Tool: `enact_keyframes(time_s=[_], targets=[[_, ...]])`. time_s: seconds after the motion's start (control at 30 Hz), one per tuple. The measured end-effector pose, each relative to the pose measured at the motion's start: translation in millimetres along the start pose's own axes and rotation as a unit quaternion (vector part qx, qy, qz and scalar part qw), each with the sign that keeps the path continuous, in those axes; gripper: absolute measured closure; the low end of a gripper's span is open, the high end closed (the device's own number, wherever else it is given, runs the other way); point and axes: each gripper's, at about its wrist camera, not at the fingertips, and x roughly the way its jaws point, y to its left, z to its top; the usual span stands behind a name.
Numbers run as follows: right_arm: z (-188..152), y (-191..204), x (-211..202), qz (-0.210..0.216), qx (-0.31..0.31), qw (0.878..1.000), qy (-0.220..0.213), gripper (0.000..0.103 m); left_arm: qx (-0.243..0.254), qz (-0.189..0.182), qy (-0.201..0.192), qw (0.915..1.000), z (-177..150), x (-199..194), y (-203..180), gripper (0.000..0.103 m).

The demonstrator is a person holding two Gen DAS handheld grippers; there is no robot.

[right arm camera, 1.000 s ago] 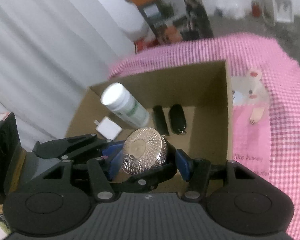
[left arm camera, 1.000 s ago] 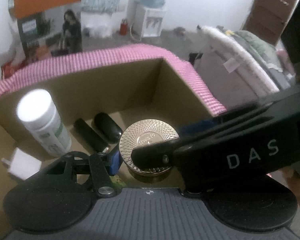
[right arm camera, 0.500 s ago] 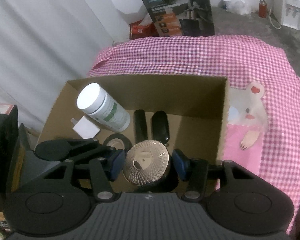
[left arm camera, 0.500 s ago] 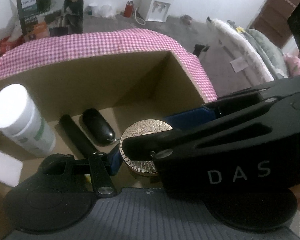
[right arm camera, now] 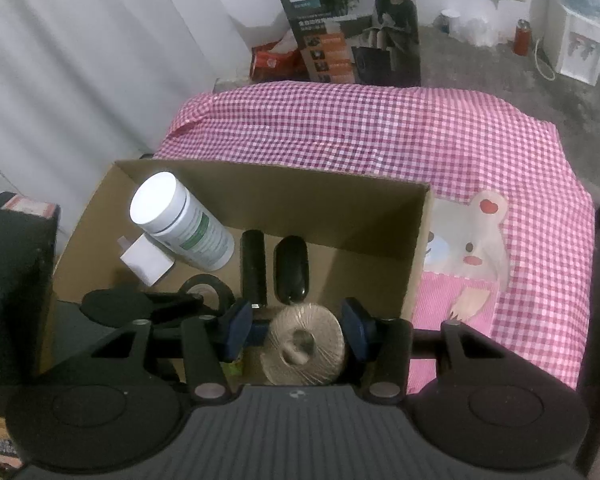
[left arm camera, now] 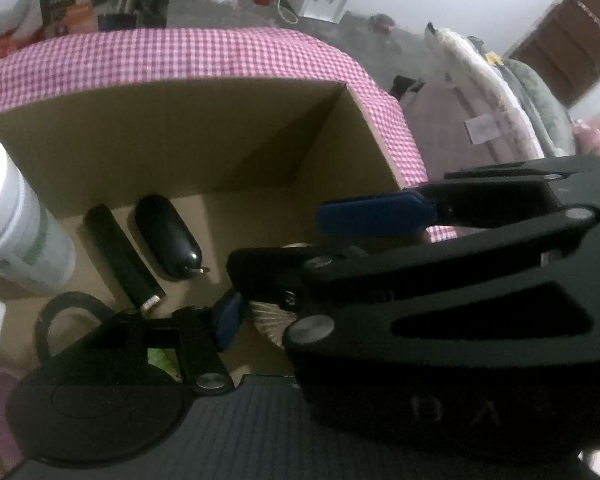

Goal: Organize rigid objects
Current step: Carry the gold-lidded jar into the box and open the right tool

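A round gold tin (right arm camera: 304,344) with a ribbed lid lies lid-up low in the cardboard box (right arm camera: 416,256), by its near wall. My right gripper (right arm camera: 296,326) straddles it and its jaws are closing. The right pad (right arm camera: 356,328) is at the tin's rim and the left pad (right arm camera: 236,328) stands a little off. My left gripper (left arm camera: 296,316) reaches in from the left and its jaws are opening. Its one visible pad (left arm camera: 228,316) sits just beside the tin (left arm camera: 266,320). Its other finger is hidden behind the right gripper (left arm camera: 276,240).
In the box stand a white bottle (right arm camera: 180,224), a white charger cube (right arm camera: 146,258), a black tape roll (right arm camera: 206,292), a black stick (right arm camera: 253,268) and a black oval fob (right arm camera: 291,270). The box sits on a pink checked cloth (right arm camera: 380,128). A black case (right arm camera: 12,280) stands at the left.
The tin was tilted and raised between the grippers; it now lies flat and lower in the box. Both grippers have shifted towards the box's near wall, and the right pads have drawn closer together.
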Motion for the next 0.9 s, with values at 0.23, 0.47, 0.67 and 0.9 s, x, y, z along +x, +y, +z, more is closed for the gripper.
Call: enact_keyframes(time_s=[0.23, 0.47, 0.67, 0.9], targets=[[-2.1, -2.7, -1.6, 0.003, 0.003, 1.000, -0.013, 0.050, 0.006, 0.000, -0.012, 0.9999, 0.1, -7.8, -5.7, 0.037], [-10.6, 2.4, -25.5, 0.012, 0.006, 0.998, -0.059, 0.043, 0.031, 0.006, -0.059, 0.9977, -9.4, -45.3, -13.5, 0.017], [-34.7, 16.9, -79.0, 0.030, 0.000, 0.989, -0.142, 0.028, 0.062, -0.004, -0.137, 0.9885, -36.0, -102.5, -19.0, 0.002], [-89.2, 27.9, -136.9, 0.076, 0.014, 0.968, -0.238, 0.015, 0.081, 0.007, -0.198, 0.9768, -83.7, -147.4, -12.4, 0.001]])
